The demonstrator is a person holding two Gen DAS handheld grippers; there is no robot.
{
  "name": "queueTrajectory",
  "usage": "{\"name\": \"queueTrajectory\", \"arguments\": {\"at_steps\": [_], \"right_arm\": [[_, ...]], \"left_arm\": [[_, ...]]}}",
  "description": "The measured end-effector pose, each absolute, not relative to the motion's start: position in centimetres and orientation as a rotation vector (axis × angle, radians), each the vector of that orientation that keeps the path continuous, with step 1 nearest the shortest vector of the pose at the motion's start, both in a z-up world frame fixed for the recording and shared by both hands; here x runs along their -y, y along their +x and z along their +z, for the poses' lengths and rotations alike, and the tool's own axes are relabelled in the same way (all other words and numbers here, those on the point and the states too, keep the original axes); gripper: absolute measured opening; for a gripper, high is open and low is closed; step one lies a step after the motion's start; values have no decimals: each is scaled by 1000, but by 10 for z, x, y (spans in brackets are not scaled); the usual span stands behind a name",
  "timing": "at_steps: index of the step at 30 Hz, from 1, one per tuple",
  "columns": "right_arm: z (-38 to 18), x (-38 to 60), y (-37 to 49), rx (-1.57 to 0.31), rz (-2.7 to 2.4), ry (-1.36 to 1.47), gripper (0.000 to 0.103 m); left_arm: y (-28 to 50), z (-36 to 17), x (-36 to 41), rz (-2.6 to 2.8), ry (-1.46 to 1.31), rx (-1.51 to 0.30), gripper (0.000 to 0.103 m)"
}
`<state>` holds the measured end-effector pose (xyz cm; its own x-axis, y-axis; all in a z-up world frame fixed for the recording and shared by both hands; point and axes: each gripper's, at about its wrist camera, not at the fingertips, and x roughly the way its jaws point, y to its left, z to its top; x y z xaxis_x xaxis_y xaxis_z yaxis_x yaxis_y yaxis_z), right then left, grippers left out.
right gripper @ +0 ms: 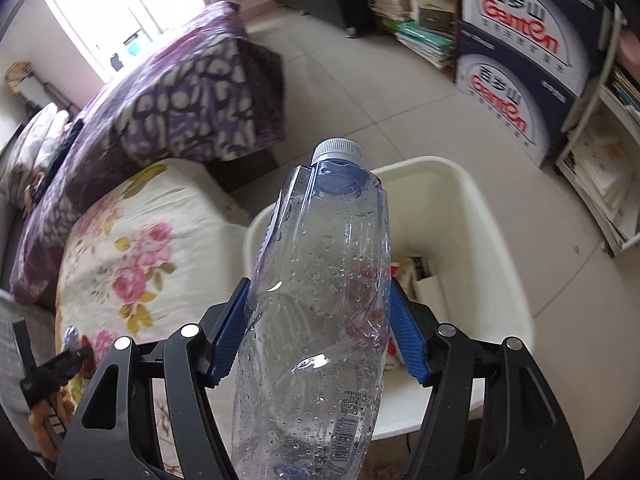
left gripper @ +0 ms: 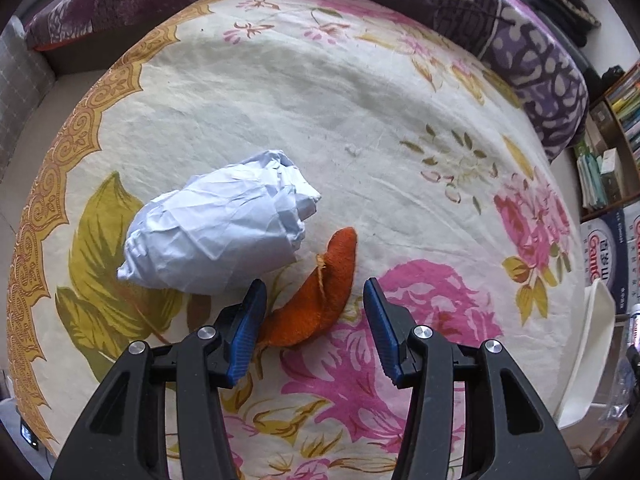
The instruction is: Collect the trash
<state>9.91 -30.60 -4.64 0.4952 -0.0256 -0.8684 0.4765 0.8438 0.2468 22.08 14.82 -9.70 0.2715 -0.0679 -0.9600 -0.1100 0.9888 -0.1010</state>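
In the left wrist view, an orange peel (left gripper: 320, 296) lies on the flowered bed sheet (left gripper: 280, 92), with a crumpled ball of white paper (left gripper: 216, 224) just to its left. My left gripper (left gripper: 316, 304) is open, its blue fingers either side of the peel's near end. In the right wrist view, my right gripper (right gripper: 320, 312) is shut on an empty clear plastic bottle (right gripper: 316, 300) with a white cap, held above a white bin (right gripper: 492, 220) that stands on the floor beside the bed. Some trash lies in the bin.
A purple patterned blanket (left gripper: 520, 48) lies along the bed's far edge. Stacked water cartons (right gripper: 520, 60) and bookshelves (right gripper: 412, 12) stand across the tiled floor. The bin's rim (left gripper: 592, 352) shows at the right of the left wrist view. The left gripper (right gripper: 52, 376) shows at the lower left of the right wrist view.
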Motion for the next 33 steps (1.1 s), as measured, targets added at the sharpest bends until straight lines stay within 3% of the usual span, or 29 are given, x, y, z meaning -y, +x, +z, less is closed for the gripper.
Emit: {"name": "queueTrajectory", "arguments": {"at_steps": [4, 9, 33], "right_arm": [[-49, 322, 92, -1018, -344, 530, 63], [-44, 333, 84, -998, -348, 543, 63], [-41, 372, 54, -1010, -382, 577, 63]], "left_arm": [[220, -98, -138, 41, -94, -1285, 50], [217, -97, -125, 58, -5, -1248, 23], [171, -64, -22, -146, 65, -1231, 22]]}}
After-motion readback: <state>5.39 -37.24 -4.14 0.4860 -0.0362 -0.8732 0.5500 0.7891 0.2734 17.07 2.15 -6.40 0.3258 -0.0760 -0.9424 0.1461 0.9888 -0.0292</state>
